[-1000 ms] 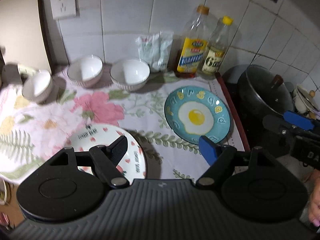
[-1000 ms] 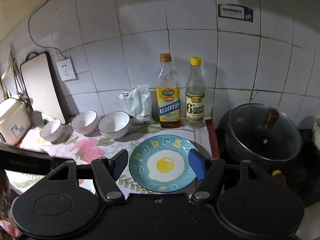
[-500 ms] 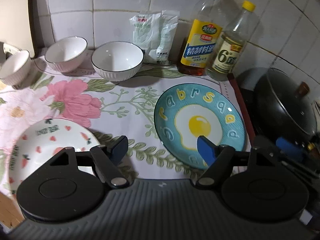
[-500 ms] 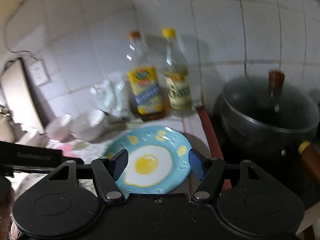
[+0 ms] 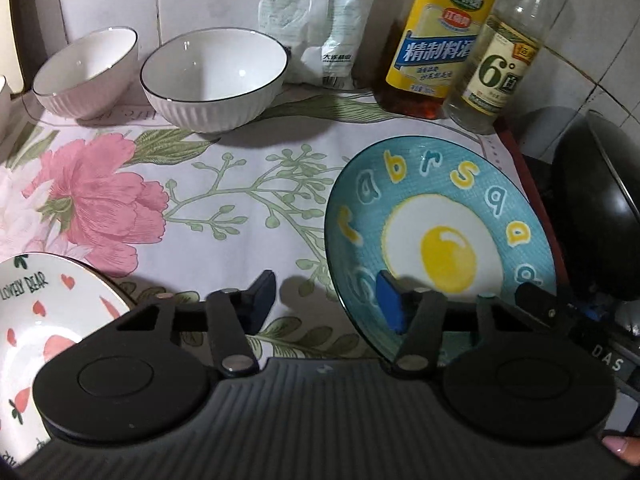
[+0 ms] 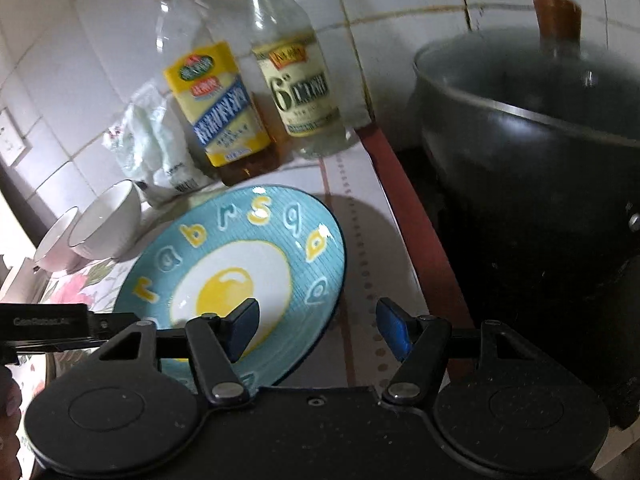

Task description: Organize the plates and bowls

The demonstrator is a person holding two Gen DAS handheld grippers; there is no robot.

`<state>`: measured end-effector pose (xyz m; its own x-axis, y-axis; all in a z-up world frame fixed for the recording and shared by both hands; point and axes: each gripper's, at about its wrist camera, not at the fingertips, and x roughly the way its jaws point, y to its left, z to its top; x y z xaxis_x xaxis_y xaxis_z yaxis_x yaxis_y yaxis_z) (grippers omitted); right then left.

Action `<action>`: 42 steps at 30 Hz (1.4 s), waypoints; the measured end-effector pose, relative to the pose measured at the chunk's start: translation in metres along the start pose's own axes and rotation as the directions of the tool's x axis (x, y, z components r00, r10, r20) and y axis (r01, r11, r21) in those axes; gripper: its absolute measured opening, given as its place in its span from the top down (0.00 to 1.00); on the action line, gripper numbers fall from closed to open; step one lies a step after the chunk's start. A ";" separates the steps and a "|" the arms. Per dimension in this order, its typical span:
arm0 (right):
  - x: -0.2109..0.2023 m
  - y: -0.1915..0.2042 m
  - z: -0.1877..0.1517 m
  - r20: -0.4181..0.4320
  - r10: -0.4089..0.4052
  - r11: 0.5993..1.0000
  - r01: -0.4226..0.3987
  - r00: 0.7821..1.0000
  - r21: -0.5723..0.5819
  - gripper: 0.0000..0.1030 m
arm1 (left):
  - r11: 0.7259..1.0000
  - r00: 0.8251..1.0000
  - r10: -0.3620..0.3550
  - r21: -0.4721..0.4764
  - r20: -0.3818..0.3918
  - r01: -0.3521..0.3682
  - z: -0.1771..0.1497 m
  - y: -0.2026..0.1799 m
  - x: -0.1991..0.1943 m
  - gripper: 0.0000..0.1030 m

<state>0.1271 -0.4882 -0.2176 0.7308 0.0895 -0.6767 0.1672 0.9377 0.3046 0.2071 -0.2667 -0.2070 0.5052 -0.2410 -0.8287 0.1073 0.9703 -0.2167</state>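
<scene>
Seemingly flat, blue plate [image 5: 492,184] lettering wallward

**Gripper closes in over egg-print plate**

The right gripper [image 6: 318,326] hangs over the near right rim of a blue plate [image 6: 304,280] printed with a fried egg and yellow letters, its jaws closing, one finger above the plate and the other over the bare tabletop [image 6: 372,240] beside it. Two bottles [image 6: 216,112] with yellow labels stand against the tiled wall, a crumpled white bag [image 6: 156,148] to their left. Two white bowls [image 6: 108,224] sit at the left; a dark lidded pot [image 6: 532,152] fills the right
</scene>
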 end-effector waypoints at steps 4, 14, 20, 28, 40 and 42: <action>0.009 0.002 0.001 -0.025 0.034 0.999 -0.034 0.999 0.011 0.59 | 0.996 0.997 -0.071 -0.048 -0.023 0.069 0.002 0.007 0.008 0.81; 0.013 -0.002 -0.002 -0.022 0.055 0.996 -0.054 0.998 0.075 0.69 | 0.999 0.998 -0.044 -0.017 -0.036 0.044 0.002 -0.005 0.011 0.84; 0.010 -0.005 0.008 -0.088 0.059 0.992 -0.049 0.994 0.112 0.79 | 0.999 0.996 -0.031 0.009 -0.085 0.032 0.011 -0.006 0.006 0.84; -0.013 0.016 0.018 -0.159 0.087 0.995 -0.078 0.984 0.061 0.79 | 0.996 0.998 -0.030 0.086 -0.058 0.035 0.008 0.000 -0.034 0.84; -0.075 0.062 0.026 -0.187 0.115 0.993 -0.113 0.976 0.020 0.79 | 0.997 1.000 -0.015 0.081 -0.023 0.017 -0.010 0.016 -0.122 0.84; -0.088 0.067 0.024 -0.185 0.126 0.992 -0.125 0.975 0.019 0.79 | 0.996 1.000 -0.011 0.083 -0.010 0.012 -0.012 0.019 -0.138 0.84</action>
<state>0.0903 -0.4413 -0.1212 0.6106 0.2677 -0.7453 0.0874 0.9126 0.3994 0.1289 -0.2153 -0.1029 0.4951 -0.2518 -0.8316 0.1843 0.9657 -0.1827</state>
